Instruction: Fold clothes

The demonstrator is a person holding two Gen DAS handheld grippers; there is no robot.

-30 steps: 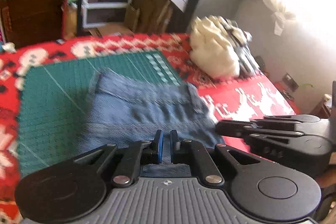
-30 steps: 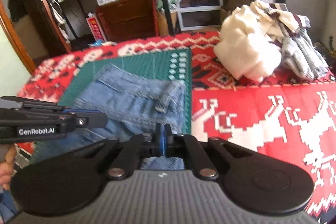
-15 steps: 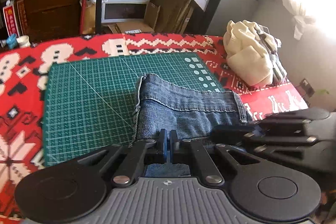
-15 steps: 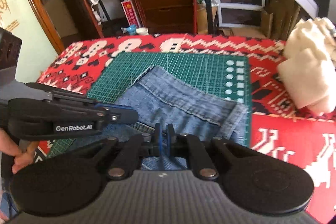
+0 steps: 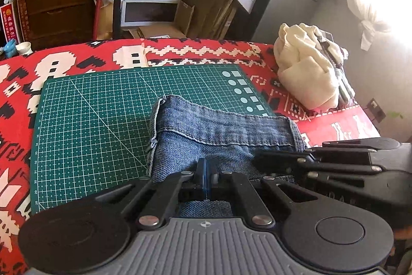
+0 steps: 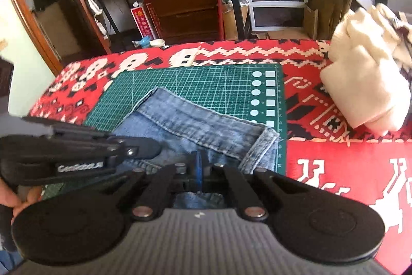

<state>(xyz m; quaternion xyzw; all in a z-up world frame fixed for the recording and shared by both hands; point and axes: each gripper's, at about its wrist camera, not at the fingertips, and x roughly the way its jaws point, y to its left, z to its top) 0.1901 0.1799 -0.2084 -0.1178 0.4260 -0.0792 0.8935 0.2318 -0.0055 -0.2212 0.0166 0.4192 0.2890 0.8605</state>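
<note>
Both the left tongs [image 5: 206,173] and right tongs [image 6: 198,166] are clenched on the near edge of the jeans [image 5: 221,130], which spread ahead over the green mat [image 5: 97,120]. Denim seems heavy, limp; hems and seams give firm holds.

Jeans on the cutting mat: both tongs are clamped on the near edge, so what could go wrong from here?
1. The folded jeans already overhang the cutting mat's right edge; pulling further may drag them off.
2. The left tongs and right tongs sit close together, so they could collide.
</note>
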